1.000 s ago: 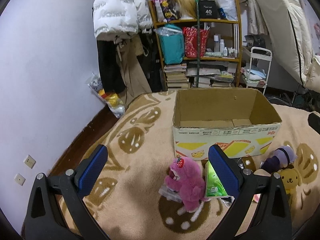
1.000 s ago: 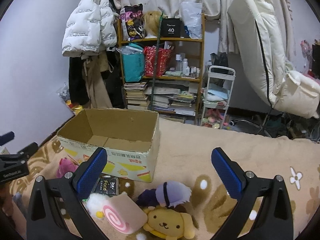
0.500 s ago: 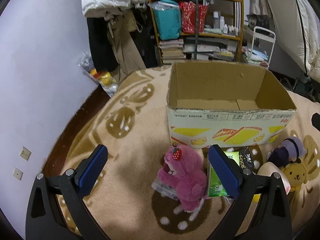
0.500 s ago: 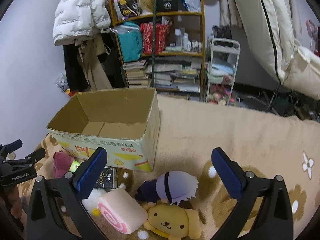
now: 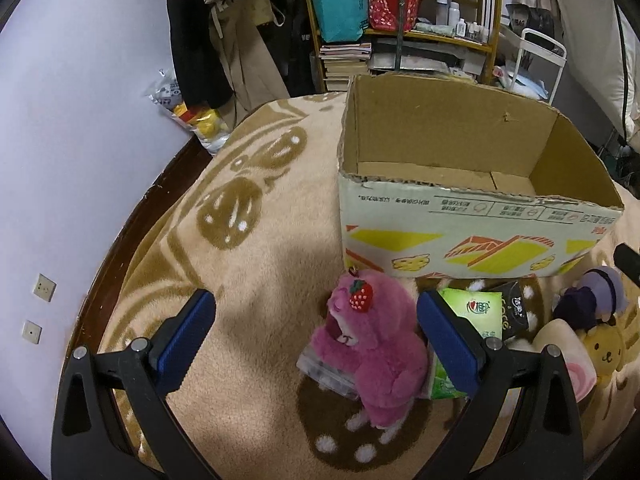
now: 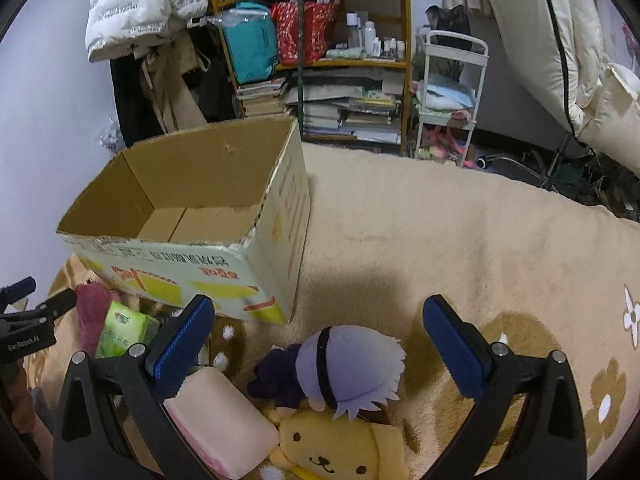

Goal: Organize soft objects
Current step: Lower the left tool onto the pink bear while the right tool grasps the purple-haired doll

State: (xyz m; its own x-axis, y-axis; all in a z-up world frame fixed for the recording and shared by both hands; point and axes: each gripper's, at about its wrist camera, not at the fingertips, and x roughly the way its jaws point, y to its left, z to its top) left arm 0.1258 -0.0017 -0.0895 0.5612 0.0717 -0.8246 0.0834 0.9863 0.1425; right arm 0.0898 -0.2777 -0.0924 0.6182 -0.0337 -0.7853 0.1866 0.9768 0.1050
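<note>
An empty cardboard box [image 5: 472, 216] [image 6: 188, 256] stands on a beige blanket. In front of it lies a pink plush bear [image 5: 372, 348] with a strawberry on its head, partly on a clear plastic case [image 5: 328, 372]. My left gripper [image 5: 316, 336] hangs open just above the bear. In the right wrist view a purple-haired doll [image 6: 336, 364], a yellow dog plush [image 6: 340, 452] and a pink roll cushion [image 6: 220, 420] lie close together. My right gripper [image 6: 320, 344] is open above the doll, holding nothing.
A green tissue pack [image 5: 472, 320] [image 6: 124, 328] and a dark packet [image 5: 514, 312] lie between the bear and the doll. Behind the box stand a cluttered shelf [image 6: 332, 60], hanging coats [image 5: 224, 40] and a white cart [image 6: 452, 96]. The blanket [image 6: 460, 232] stretches right of the box.
Both grippers have moved forward and down toward the toys, so the box and plush toys look larger. Both stay open. Nothing on the blanket has moved.
</note>
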